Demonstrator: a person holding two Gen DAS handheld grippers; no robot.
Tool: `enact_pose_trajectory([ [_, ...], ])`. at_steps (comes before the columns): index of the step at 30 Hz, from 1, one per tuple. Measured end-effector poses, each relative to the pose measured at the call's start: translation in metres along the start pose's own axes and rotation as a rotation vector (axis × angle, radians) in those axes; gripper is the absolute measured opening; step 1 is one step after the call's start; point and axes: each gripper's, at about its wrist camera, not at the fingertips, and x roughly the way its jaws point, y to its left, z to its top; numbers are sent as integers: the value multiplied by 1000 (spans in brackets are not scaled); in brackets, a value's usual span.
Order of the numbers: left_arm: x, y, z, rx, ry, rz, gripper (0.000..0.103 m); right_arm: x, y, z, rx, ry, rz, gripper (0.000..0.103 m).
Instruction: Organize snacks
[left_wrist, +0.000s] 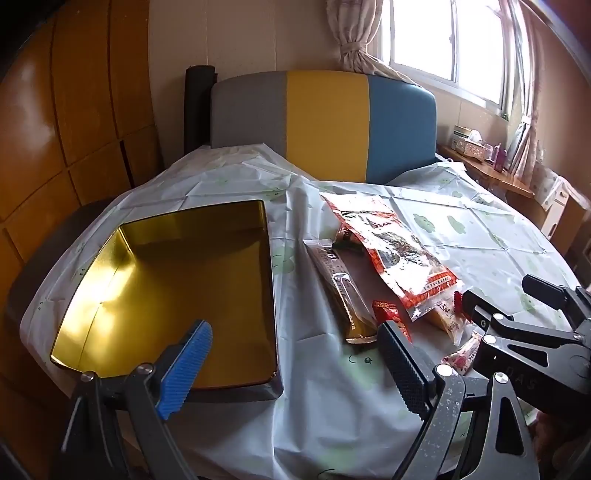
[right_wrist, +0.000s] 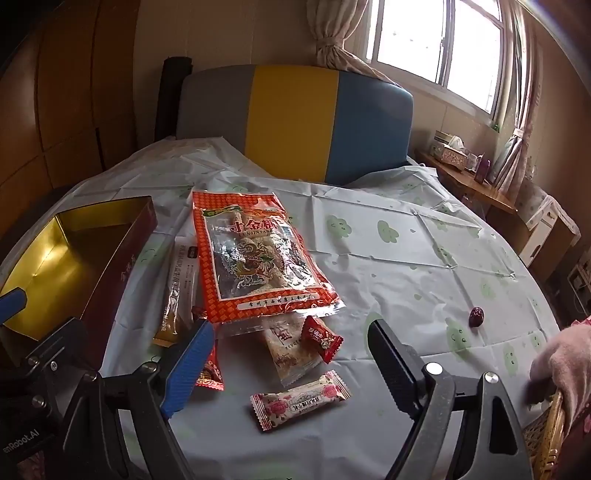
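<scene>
The gold tin box (left_wrist: 177, 288) is sitting at the left of the frame with nothing inside it. The snacks are lying right of it: a big orange bag (right_wrist: 255, 258), a long packet (left_wrist: 343, 291), small red candies (right_wrist: 320, 338) and a pink-flowered bar (right_wrist: 301, 404). The left gripper (left_wrist: 295, 365) and right gripper (right_wrist: 291, 365) are both hanging wide open, holding nothing.

An open tin (right_wrist: 62, 258) — gold inside, dark red outside — is set empty at the left. Beside it a large orange bag (right_wrist: 258, 258) is laid flat over a long sachet (right_wrist: 177, 291); small wrapped sweets (right_wrist: 301, 400) are scattered just below.
</scene>
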Motion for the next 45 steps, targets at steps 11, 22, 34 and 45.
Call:
enact_pose_trajectory([
  [11,4,1,-1,2,16,0,91,-5,7,4,-14,-9,6,87],
  [22,2,2,-1,-1,15,-1,91,-2,2,8,-20,-34,4,87],
  [34,4,1,-2,5,22,9,91,1,-4,12,-33,-43,-12,87],
  [45,8,0,-3,12,38,16,91,2,-2,31,-130,-86,-34,87],
])
